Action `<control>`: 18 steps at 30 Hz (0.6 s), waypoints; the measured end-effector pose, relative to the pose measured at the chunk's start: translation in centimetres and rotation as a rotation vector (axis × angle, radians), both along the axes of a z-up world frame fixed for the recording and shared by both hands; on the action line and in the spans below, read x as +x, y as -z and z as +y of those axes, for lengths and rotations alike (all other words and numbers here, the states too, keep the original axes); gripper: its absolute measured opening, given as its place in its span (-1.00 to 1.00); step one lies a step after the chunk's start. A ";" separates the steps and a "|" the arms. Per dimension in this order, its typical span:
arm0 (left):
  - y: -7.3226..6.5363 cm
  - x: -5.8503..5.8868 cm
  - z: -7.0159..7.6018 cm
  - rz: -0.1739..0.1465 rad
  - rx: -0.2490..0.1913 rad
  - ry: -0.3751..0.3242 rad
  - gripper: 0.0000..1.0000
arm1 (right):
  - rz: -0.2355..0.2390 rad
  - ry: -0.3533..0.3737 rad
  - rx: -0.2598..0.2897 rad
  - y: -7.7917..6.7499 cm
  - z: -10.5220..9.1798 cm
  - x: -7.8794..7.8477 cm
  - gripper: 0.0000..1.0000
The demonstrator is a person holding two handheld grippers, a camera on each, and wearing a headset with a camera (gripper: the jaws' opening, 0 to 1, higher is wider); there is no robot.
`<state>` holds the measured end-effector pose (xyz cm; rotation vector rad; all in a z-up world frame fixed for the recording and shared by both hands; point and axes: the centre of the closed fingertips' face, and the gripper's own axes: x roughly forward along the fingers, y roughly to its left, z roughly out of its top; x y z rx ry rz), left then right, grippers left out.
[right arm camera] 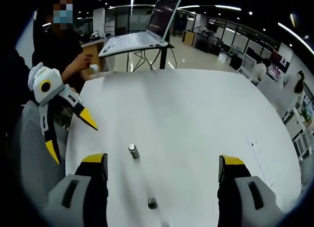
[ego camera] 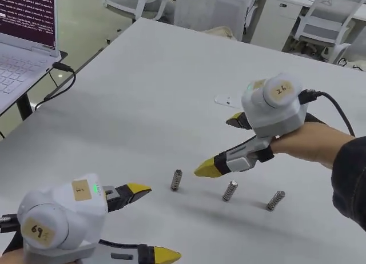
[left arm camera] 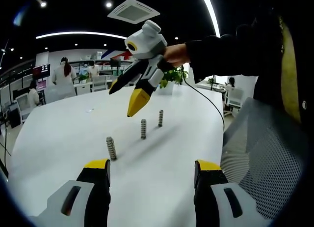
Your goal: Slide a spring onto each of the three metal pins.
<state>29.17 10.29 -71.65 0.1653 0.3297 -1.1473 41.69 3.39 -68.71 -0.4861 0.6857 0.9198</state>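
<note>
An open white laptop [ego camera: 23, 41] with purple terminal text on its screen sits on a separate stand just beside the white table [ego camera: 143, 92], and a black cable [ego camera: 60, 84] plugged into its side loops down past the edge. A small clear plastic piece [ego camera: 224, 100] lies flat on the tabletop, and white office chairs [ego camera: 134, 1] stand beyond the far edge. The left gripper view shows a grey mesh chair back [left arm camera: 265, 148], a potted plant [left arm camera: 172, 77] and a square ceiling vent [left arm camera: 133, 11].

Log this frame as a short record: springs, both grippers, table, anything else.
springs: three, upright, in a row on the table
pins: cannot tell if inside the springs
left gripper: open, empty, near the row's end
right gripper: open, empty, above the springs
laptop: beside the table, screen on
</note>
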 end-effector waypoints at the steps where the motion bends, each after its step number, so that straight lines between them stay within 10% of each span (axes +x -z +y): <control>1: -0.1 0.0 0.0 -0.001 0.000 0.000 0.32 | -0.005 0.009 0.006 -0.1 -0.3 0.0 0.93; 18: -1.0 0.9 -0.4 -0.015 -0.008 -0.016 0.32 | -0.102 0.127 0.102 -3.2 -4.6 0.2 0.99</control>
